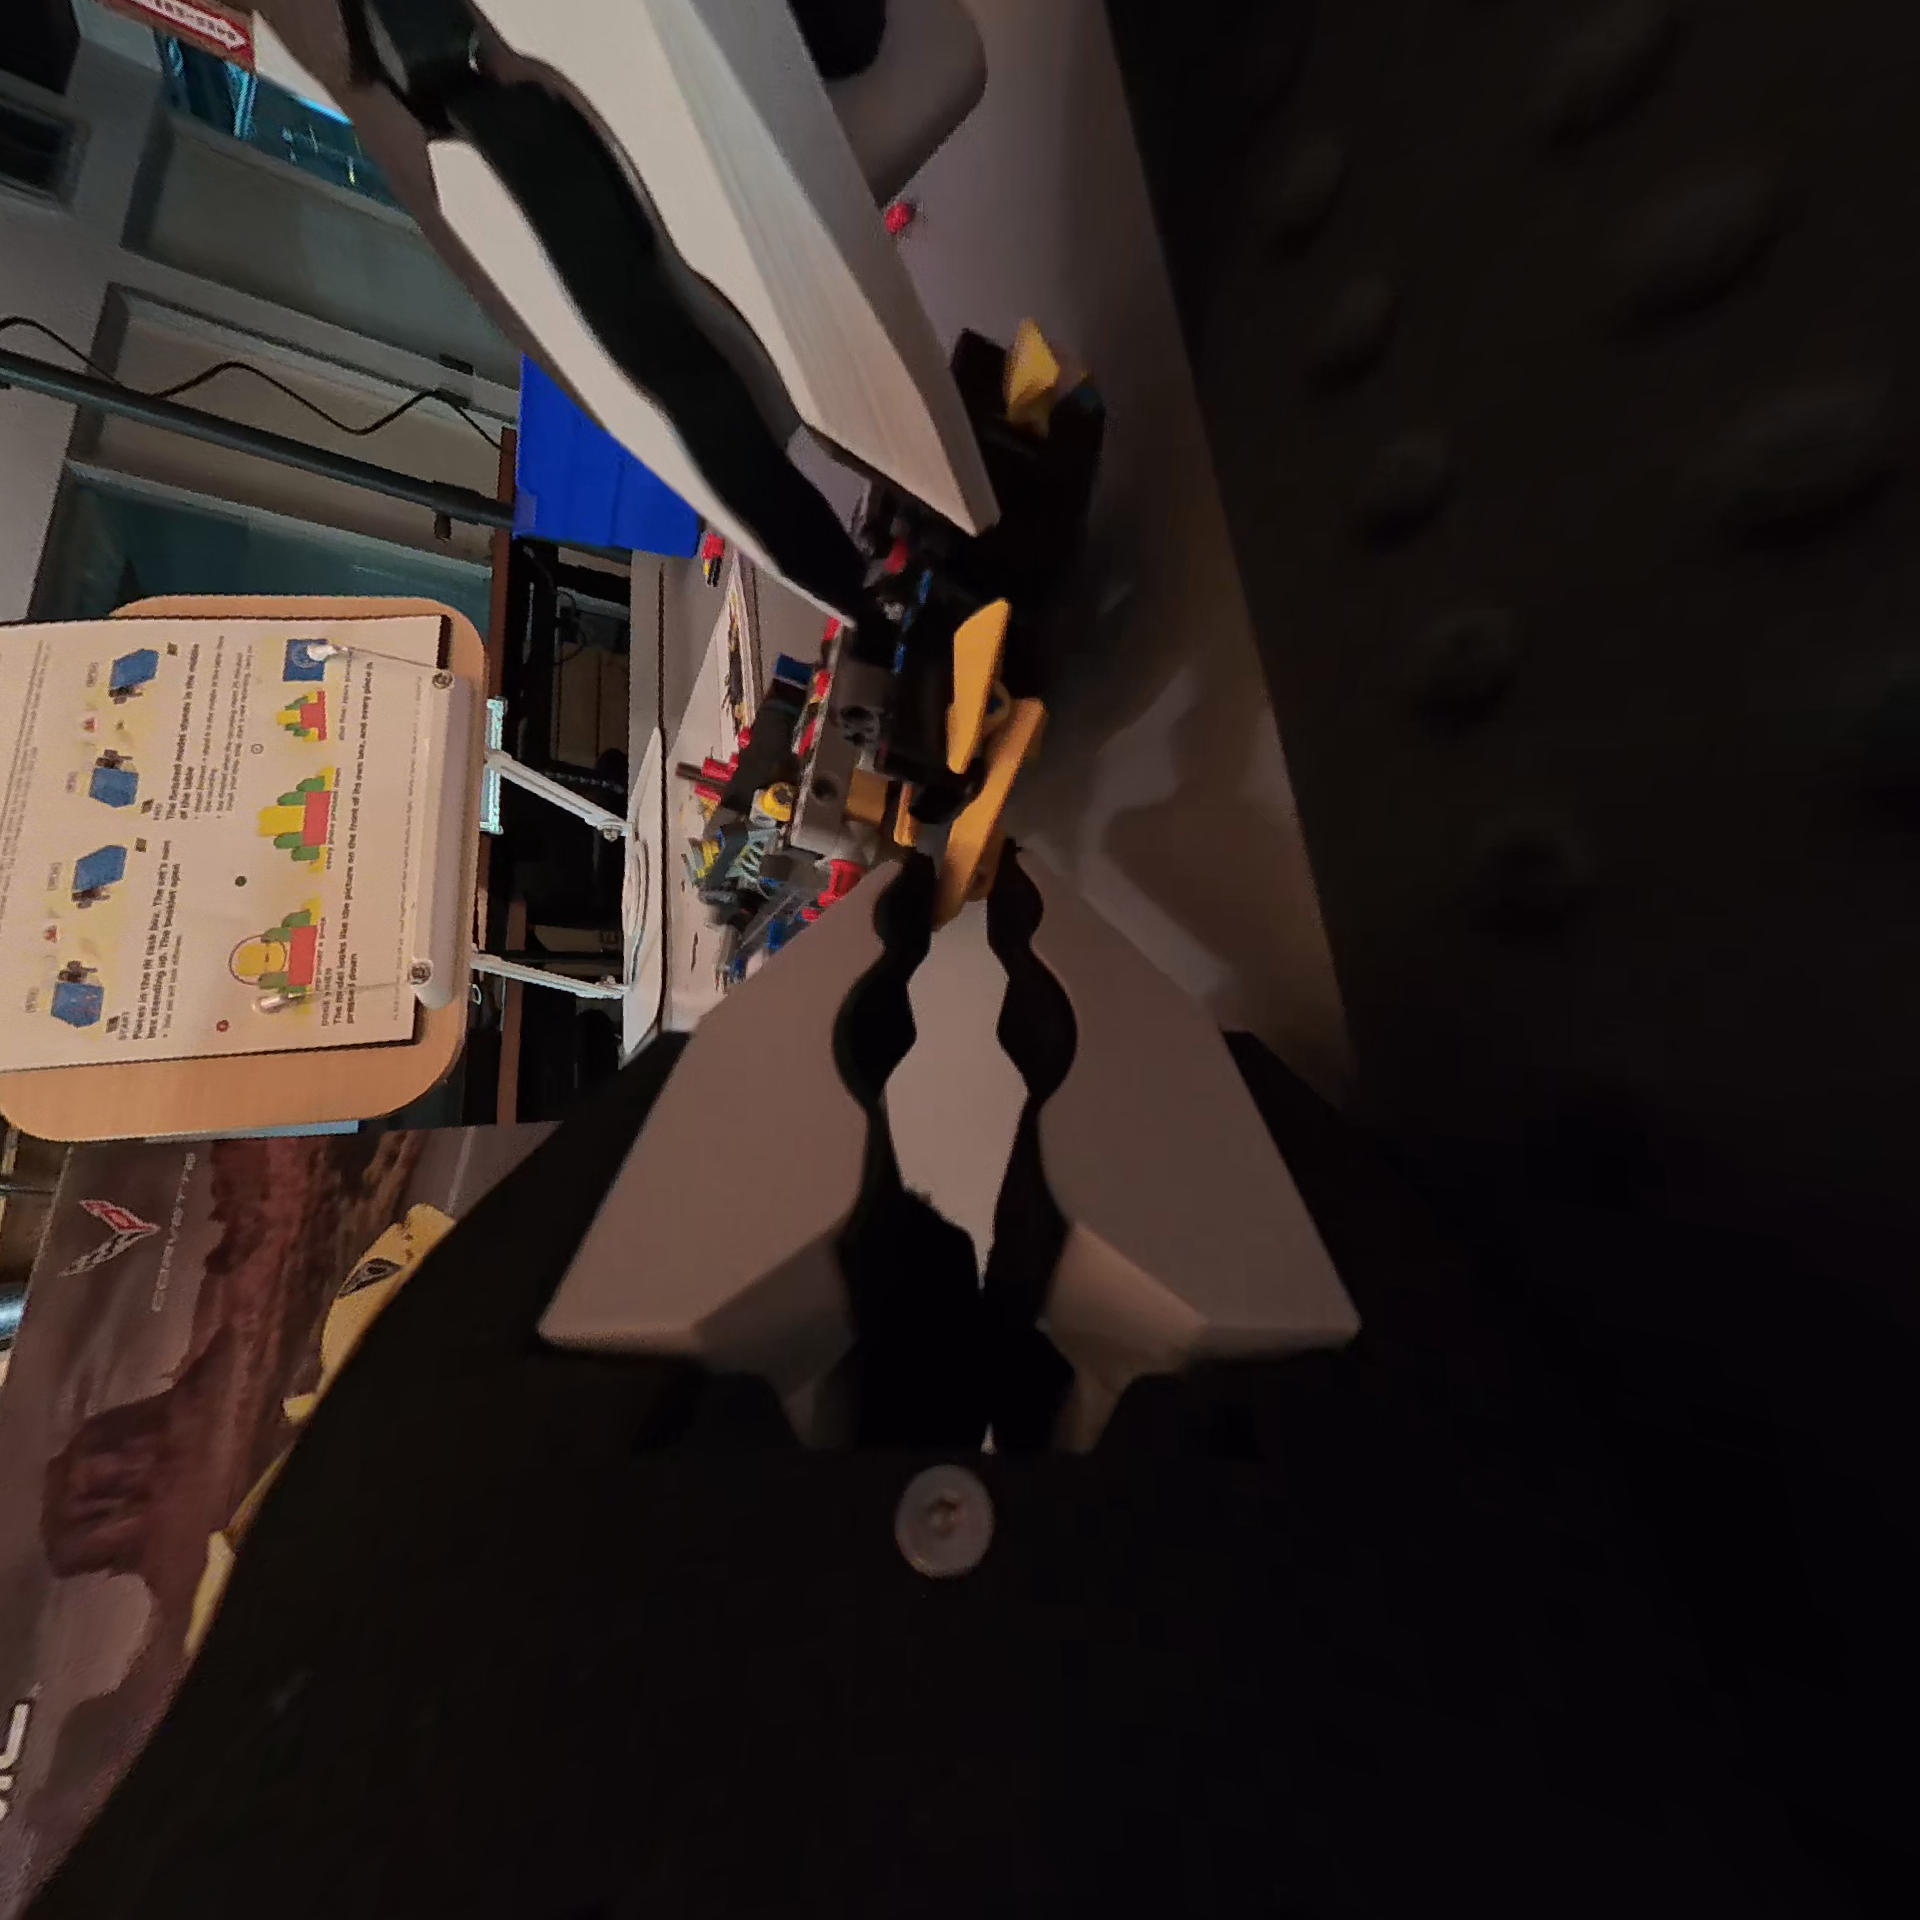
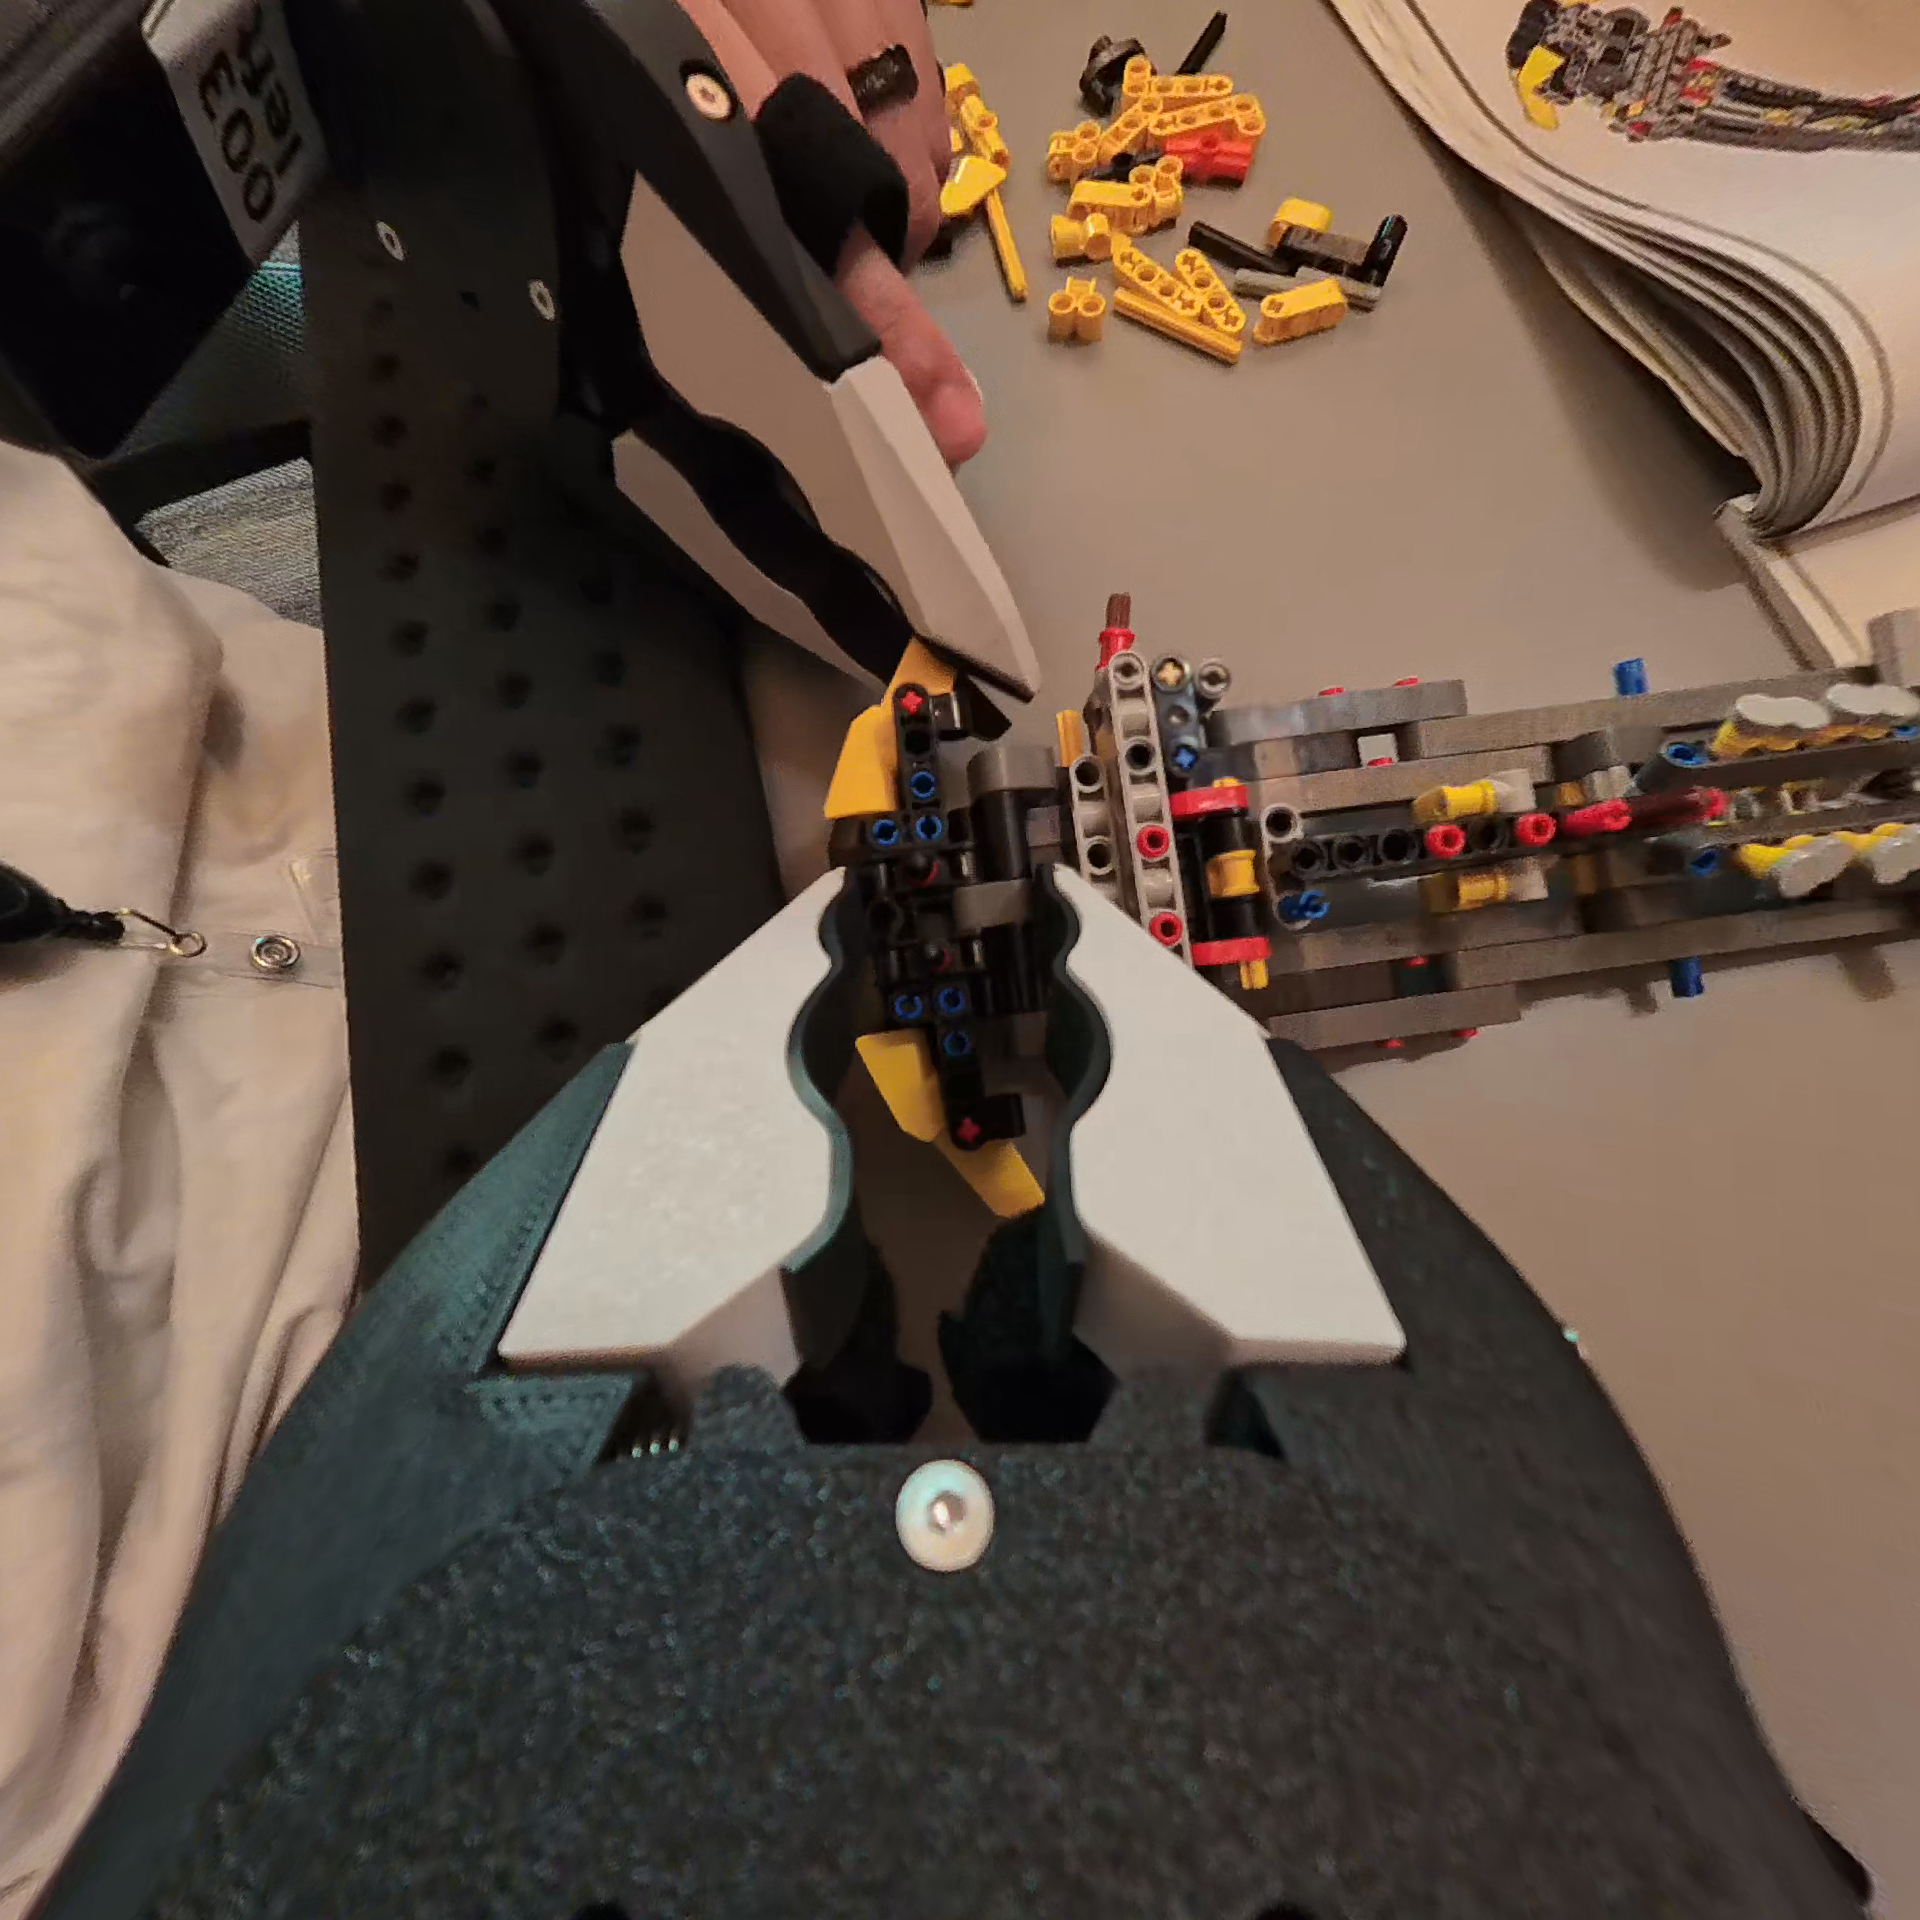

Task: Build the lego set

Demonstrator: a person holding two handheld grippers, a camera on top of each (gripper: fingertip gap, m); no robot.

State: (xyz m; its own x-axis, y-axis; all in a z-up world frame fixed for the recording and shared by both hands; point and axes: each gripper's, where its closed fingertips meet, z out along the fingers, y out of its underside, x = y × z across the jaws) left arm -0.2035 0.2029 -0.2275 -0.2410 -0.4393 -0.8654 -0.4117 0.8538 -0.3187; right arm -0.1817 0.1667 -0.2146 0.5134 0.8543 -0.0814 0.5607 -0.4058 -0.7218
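A wooden board (image 1: 234,862) is standing at nine o'clock in the left wrist view, carrying a printed sheet (image 1: 208,831) under a metal clip (image 1: 442,842). A blue bin (image 1: 597,468) is sitting at eleven o'clock (partly hidden). Cream cloth (image 2: 135,935) is lying at nine o'clock in the right wrist view.
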